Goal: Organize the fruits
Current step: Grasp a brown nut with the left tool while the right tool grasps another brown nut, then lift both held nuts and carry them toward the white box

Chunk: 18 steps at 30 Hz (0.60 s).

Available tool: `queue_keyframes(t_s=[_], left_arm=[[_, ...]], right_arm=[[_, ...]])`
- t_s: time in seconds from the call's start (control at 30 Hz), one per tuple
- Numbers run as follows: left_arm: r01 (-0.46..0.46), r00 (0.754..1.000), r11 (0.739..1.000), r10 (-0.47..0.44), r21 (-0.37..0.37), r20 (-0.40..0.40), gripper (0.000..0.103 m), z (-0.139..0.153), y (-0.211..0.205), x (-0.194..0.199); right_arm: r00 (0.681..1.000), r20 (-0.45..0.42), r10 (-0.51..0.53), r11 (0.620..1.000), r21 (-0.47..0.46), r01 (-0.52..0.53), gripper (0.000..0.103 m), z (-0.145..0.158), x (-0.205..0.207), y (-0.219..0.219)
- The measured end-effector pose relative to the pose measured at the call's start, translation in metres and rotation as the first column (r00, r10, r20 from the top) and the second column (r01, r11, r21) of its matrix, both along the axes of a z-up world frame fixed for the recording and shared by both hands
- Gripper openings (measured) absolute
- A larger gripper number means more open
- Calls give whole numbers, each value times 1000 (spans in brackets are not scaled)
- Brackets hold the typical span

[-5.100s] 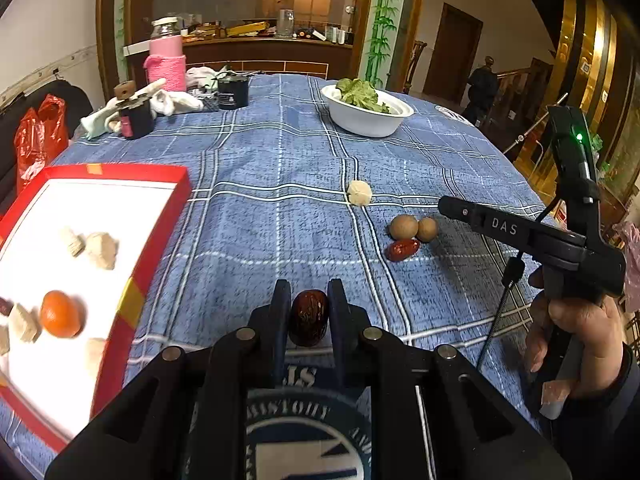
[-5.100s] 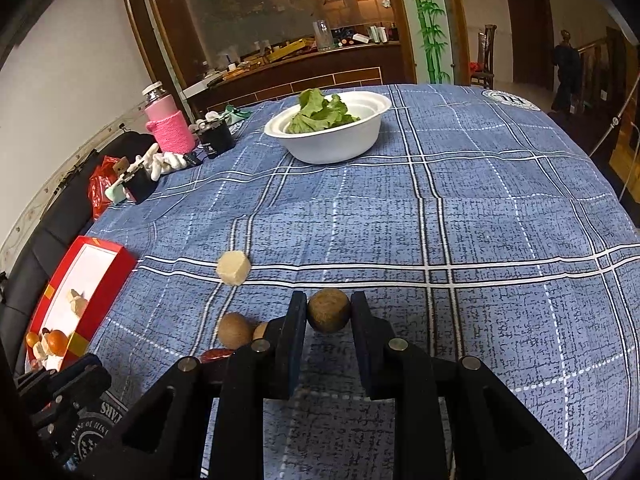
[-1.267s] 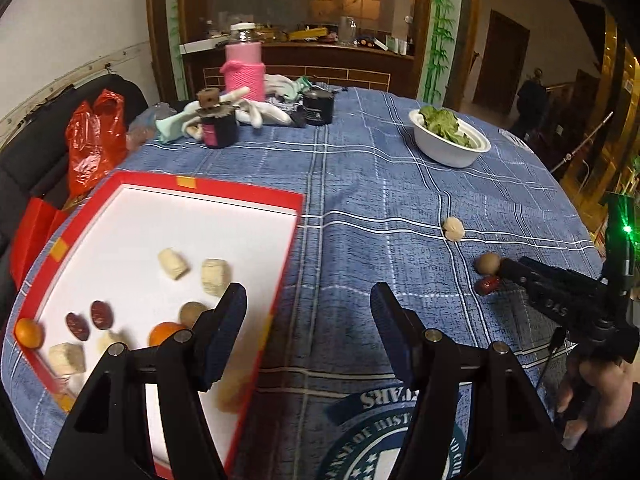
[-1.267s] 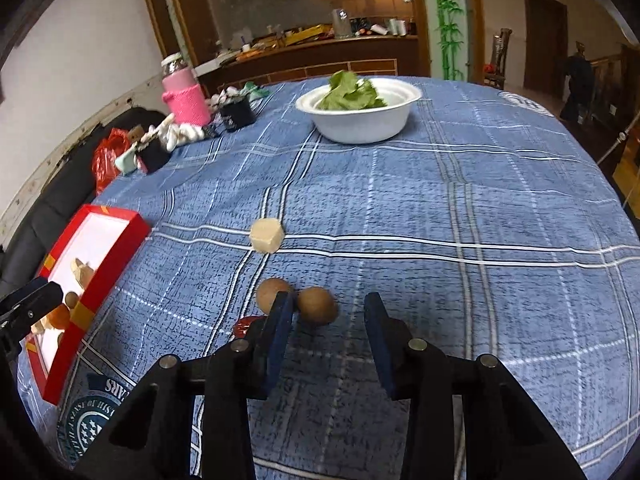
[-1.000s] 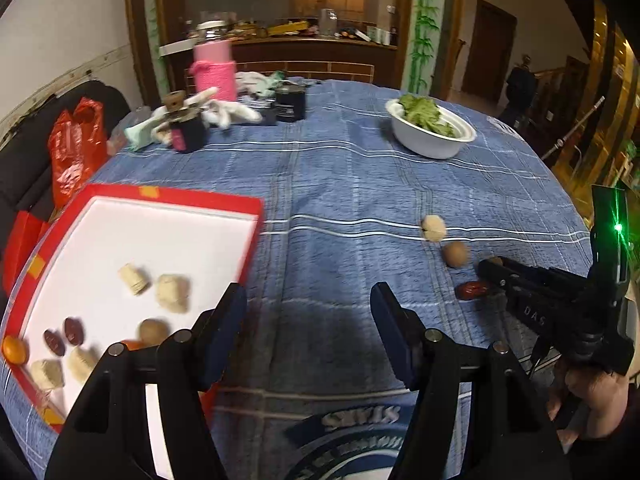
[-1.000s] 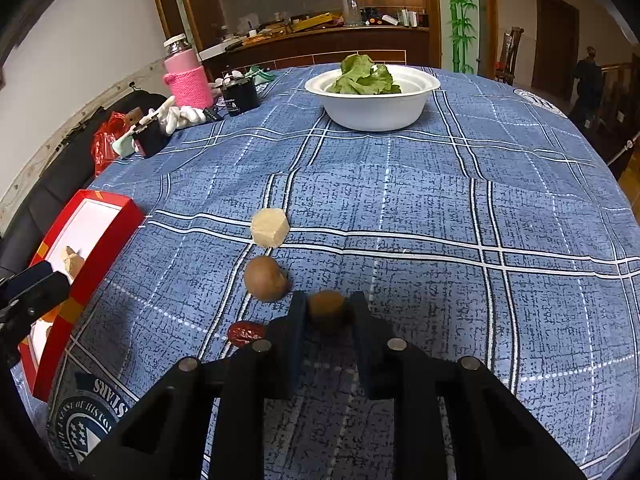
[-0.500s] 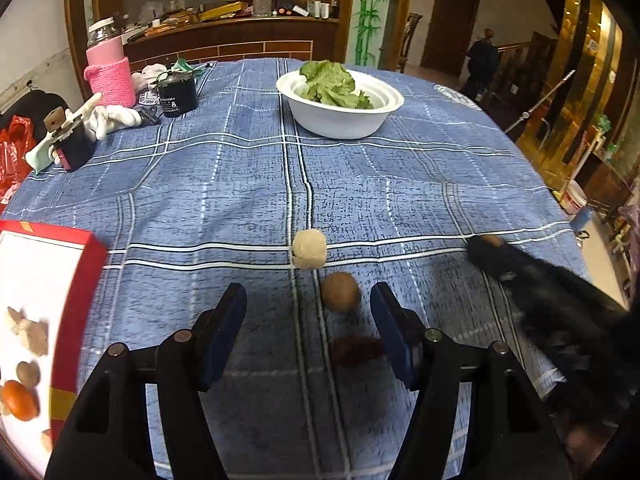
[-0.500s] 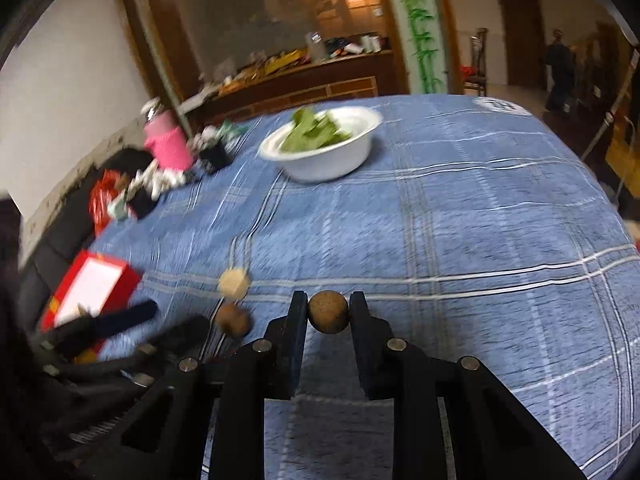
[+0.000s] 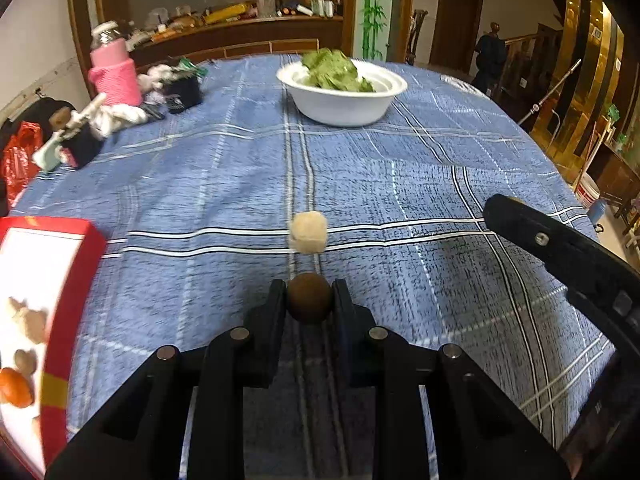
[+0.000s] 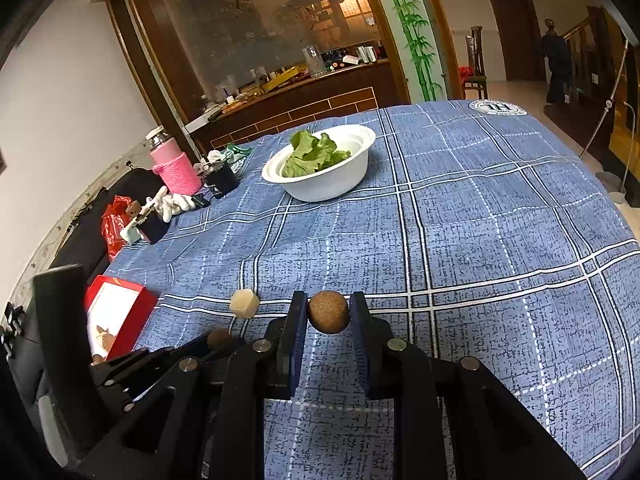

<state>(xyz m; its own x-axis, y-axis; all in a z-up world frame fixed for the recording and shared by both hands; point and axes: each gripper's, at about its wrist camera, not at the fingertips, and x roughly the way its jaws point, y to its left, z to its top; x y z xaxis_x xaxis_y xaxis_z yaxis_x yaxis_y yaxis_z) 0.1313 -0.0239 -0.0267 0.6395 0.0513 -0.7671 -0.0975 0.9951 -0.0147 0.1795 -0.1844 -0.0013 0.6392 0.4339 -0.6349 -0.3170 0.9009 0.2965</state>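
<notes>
The left gripper [image 9: 309, 298] has its fingers pinched on a dark brown round fruit [image 9: 309, 297] low over the blue checked tablecloth [image 9: 400, 184], just short of a pale cube [image 9: 307, 233]. The right gripper [image 10: 328, 312] clamps a lighter brown ball [image 10: 328, 312], seemingly lifted clear of the cloth. The red tray [image 9: 76, 264] of sorted pieces lies far left, a white bowl [image 10: 332, 184] of greens beyond.
</notes>
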Motion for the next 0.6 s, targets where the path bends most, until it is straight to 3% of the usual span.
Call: queue_keyframes(t_s=[0.33, 0.6], left_arm=[[-72, 997, 997, 72, 0, 30, 20, 10, 26, -48], [-101, 994, 995, 101, -16, 40, 20, 13, 51, -75]], right_arm=[[999, 24, 45, 999, -31, -44, 23, 1, -9, 14], [1000, 6, 15, 996, -89, -15, 23, -7, -5, 17]])
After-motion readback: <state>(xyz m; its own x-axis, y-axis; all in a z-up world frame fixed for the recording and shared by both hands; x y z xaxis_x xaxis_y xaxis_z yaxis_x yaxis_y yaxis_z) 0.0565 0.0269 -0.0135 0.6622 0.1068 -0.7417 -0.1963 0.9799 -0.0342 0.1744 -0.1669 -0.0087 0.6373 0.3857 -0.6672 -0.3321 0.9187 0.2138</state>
